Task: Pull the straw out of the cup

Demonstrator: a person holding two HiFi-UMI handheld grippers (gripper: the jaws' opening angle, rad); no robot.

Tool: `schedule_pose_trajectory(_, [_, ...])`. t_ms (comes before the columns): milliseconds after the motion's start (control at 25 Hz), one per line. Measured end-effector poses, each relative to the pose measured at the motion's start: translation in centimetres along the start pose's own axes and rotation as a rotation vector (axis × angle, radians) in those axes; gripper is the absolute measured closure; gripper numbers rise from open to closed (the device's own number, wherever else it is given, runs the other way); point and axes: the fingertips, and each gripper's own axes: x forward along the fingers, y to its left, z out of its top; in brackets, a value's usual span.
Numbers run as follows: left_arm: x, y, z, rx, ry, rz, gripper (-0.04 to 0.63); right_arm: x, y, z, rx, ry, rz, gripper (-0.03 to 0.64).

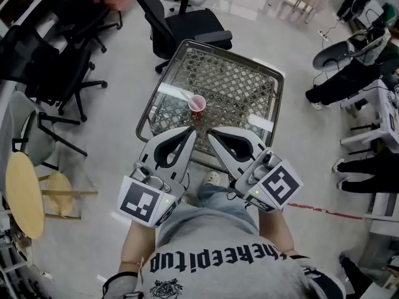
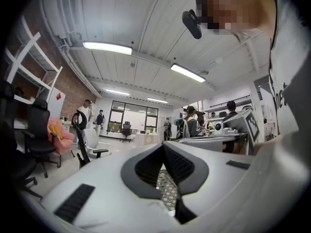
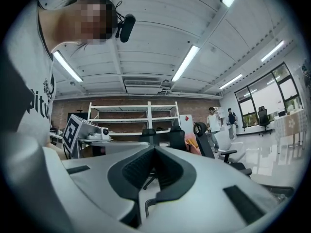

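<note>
A small pink cup (image 1: 196, 104) stands on a glass-topped wicker table (image 1: 168, 73), toward its near side. A white straw (image 1: 186, 95) leans out of the cup to the left. My left gripper (image 1: 192, 131) and right gripper (image 1: 211, 136) are held level side by side in front of my body. Their tips converge just short of the cup, over the table's near edge, and touch nothing. Each one's jaws are shut and empty. In the left gripper view the left gripper (image 2: 163, 144) points across the room. The right gripper (image 3: 154, 147) also has nothing in it. Neither gripper view shows the cup.
A black office chair (image 1: 187, 20) stands behind the table and another (image 1: 62, 67) stands to the left. A round wooden stool (image 1: 25, 195) is at the near left. Desks and cables crowd the right. Several people (image 2: 86, 111) stand far off, and white shelving (image 3: 131, 111) lines a brick wall.
</note>
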Motion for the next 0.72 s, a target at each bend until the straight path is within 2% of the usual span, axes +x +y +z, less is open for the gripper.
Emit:
schedule_pose_trajectory(160, [1.3, 0.8, -0.1, -0.006, 0.033, 0.029, 0.569, 0.7, -1.6, 0.5, -0.011, 0.000, 0.032, 0.609])
schedule_pose_trajectory(360, [3.5, 1.1, 0.8, 0.005, -0.016, 0.060, 0.569, 0.5, -3.7, 0.4, -0.016, 0.008, 0.057, 0.609])
schedule_pose_trajectory(720, [4.8, -0.1, -0.6, 0.020, 0.000, 0.101, 0.569, -0.9, -5.6, -0.8, 0.005, 0.000, 0.083, 0.609])
